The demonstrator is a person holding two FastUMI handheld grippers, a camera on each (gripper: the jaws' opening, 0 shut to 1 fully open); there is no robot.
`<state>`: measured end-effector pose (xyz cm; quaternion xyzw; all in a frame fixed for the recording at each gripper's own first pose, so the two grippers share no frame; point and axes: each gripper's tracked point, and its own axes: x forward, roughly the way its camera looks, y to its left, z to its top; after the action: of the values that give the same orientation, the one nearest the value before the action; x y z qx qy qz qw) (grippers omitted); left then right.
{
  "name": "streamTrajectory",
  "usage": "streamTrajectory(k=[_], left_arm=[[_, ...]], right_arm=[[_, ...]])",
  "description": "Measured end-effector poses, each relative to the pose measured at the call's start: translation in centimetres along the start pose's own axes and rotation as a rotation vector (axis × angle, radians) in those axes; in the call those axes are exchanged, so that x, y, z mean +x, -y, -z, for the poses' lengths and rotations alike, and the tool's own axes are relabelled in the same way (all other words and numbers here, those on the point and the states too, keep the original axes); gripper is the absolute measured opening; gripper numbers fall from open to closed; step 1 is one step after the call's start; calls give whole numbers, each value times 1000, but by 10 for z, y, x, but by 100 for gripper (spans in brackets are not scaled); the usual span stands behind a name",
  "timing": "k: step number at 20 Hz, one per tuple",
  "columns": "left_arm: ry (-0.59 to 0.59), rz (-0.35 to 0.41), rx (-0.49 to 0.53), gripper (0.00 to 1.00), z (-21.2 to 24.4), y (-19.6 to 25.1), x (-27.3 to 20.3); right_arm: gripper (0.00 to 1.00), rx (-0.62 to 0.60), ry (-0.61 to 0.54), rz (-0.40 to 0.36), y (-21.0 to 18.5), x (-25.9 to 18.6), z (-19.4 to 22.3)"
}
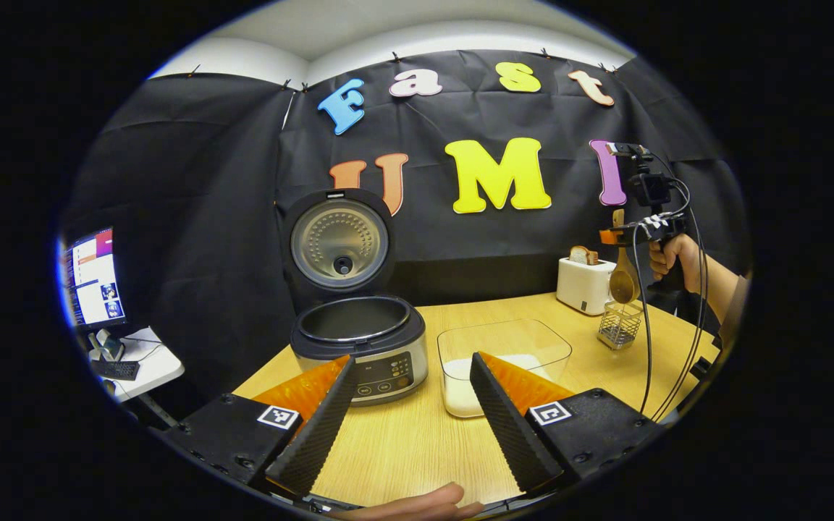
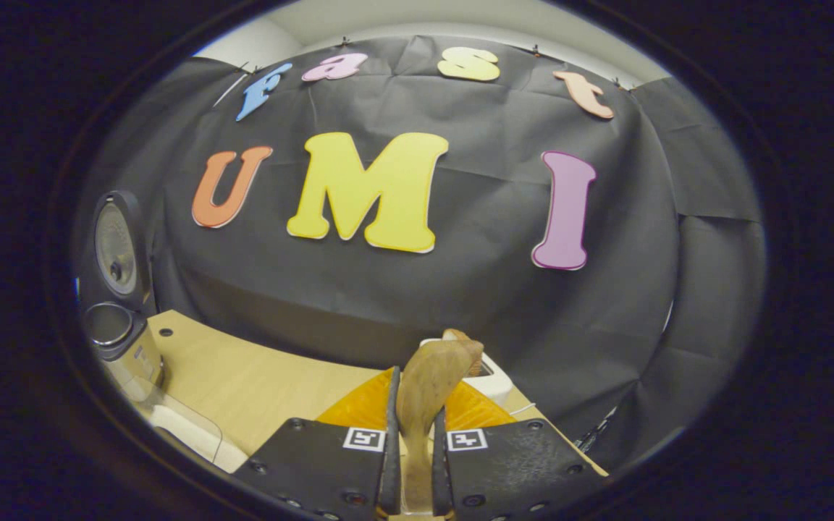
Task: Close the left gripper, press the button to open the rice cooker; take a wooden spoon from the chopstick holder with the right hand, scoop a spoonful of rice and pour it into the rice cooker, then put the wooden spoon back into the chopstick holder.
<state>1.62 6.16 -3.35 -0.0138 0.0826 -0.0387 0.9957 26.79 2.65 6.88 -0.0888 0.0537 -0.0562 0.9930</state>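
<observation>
Wooden spoon [image 2: 428, 383] (handle hidden) pinched in right claw [image 2: 412, 463].

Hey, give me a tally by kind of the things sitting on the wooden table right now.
Rice cooker: 1
Clear rice container: 1
Toaster: 1
Chopstick holder: 1
Total: 4

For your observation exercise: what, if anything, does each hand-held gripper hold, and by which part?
The right hand-held gripper grips the wooden spoon by its handle, bowl pointing away. The left hand-held gripper is open, holding nothing.
</observation>
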Motion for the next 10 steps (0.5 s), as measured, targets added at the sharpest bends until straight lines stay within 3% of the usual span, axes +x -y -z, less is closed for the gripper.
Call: streamTrajectory(k=[5,7,10], left_arm=[[8,-7,12,99,-3,-1,0],[3,-11,13,99,-1,-2,1],[0,-11,11,99,0,-3,1]], right_arm=[[16,9,-29,49,13,13,16],[27,34,-26,42,17,13,19],[31,58,-60,56,30,22,35]])
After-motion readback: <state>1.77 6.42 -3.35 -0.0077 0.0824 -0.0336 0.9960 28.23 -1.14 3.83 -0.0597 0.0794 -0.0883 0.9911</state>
